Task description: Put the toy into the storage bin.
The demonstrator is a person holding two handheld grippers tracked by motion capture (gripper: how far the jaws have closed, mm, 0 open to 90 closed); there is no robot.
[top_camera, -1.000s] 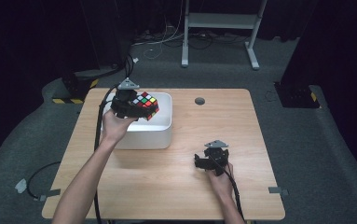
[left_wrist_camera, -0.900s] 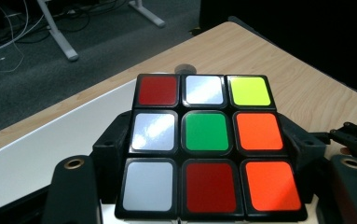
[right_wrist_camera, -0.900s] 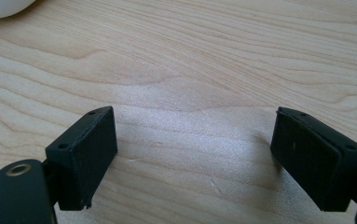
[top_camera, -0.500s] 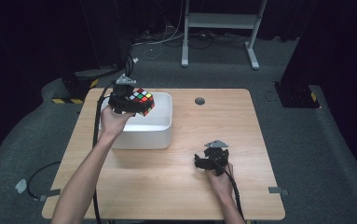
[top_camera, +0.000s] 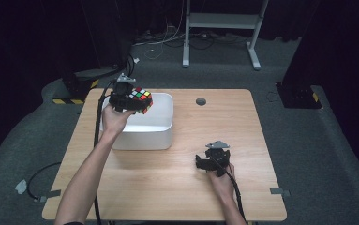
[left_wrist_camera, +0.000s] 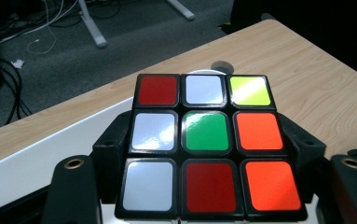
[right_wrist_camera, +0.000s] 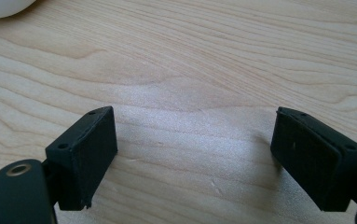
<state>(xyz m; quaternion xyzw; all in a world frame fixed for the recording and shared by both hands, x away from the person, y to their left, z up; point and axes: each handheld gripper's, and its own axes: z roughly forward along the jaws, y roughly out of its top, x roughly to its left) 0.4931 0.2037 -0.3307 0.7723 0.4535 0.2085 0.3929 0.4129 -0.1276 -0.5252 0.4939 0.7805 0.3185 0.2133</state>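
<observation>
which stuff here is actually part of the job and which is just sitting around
In the job, as far as the pictures suggest:
- puzzle cube, clamped in the left gripper above the white bin
- white bin on the table

Just there:
- right gripper, open, low over bare wood
- round grommet hole in the table
- white desk frame and loose cables on the floor behind
</observation>
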